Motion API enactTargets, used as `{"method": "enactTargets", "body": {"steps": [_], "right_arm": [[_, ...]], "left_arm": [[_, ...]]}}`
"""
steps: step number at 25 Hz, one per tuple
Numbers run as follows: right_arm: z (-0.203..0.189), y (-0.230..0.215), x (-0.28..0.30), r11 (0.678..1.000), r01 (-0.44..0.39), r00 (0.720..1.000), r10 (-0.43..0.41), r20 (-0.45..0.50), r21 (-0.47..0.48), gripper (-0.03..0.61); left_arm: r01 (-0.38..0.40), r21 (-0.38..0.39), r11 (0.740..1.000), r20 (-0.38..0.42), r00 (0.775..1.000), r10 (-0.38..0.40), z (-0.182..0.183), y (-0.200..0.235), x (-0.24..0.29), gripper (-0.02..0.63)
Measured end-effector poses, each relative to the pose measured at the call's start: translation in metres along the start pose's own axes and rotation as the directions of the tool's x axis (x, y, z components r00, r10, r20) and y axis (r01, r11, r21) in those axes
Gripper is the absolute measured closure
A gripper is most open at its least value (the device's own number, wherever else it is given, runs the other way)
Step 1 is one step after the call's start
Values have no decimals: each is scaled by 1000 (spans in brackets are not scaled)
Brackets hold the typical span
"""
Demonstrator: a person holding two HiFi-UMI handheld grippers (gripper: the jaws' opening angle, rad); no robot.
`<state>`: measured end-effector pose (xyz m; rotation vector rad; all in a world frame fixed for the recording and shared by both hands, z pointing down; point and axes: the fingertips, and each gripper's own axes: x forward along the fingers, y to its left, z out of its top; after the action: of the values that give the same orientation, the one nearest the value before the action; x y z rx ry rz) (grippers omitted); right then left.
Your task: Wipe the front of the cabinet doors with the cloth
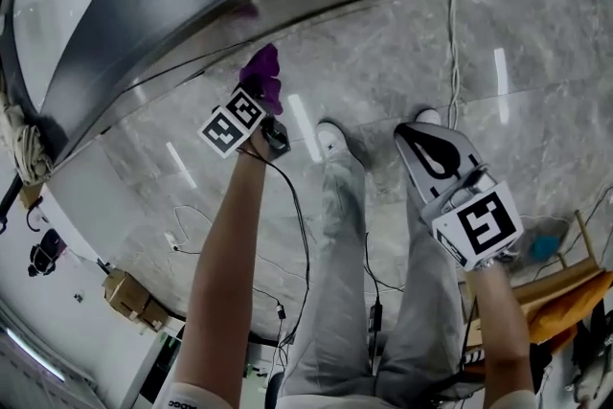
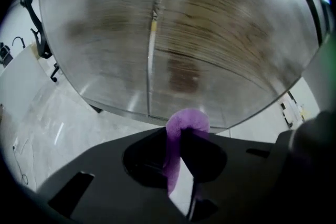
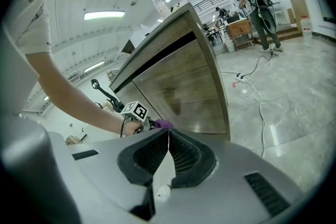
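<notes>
Cloth pinched tight in left gripper, close to the cabinet doors. Right gripper hangs back, jaws closed on nothing.

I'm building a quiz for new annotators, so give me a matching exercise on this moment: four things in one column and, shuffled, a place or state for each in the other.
1. purple cloth
2. right grey tool
3. wooden cabinet doors
4. thin white cable

A. lies on the grey marble floor
B. jaws together, nothing between them
C. pinched in the left black tool
D. upright, just ahead of the cloth

Pairs: 1-C, 2-B, 3-D, 4-A.
</notes>
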<state>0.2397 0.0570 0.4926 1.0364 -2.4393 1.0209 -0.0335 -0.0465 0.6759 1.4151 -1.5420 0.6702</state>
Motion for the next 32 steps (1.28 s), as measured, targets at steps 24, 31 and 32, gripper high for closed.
{"method": "enactTargets", "body": {"steps": [24, 31, 32], "right_arm": [[-92, -129, -71, 902, 305, 934, -346, 91, 306, 551], [-79, -98, -6, 923, 241, 950, -288, 122, 300, 551], [-76, -92, 2, 929, 228, 954, -273, 123, 292, 551]], "left_arm": [[296, 320, 900, -173, 952, -252, -25, -231, 132, 557], [265, 339, 903, -193, 959, -209, -10, -146, 131, 557], [247, 339, 908, -186, 963, -193, -6, -131, 130, 557]]}}
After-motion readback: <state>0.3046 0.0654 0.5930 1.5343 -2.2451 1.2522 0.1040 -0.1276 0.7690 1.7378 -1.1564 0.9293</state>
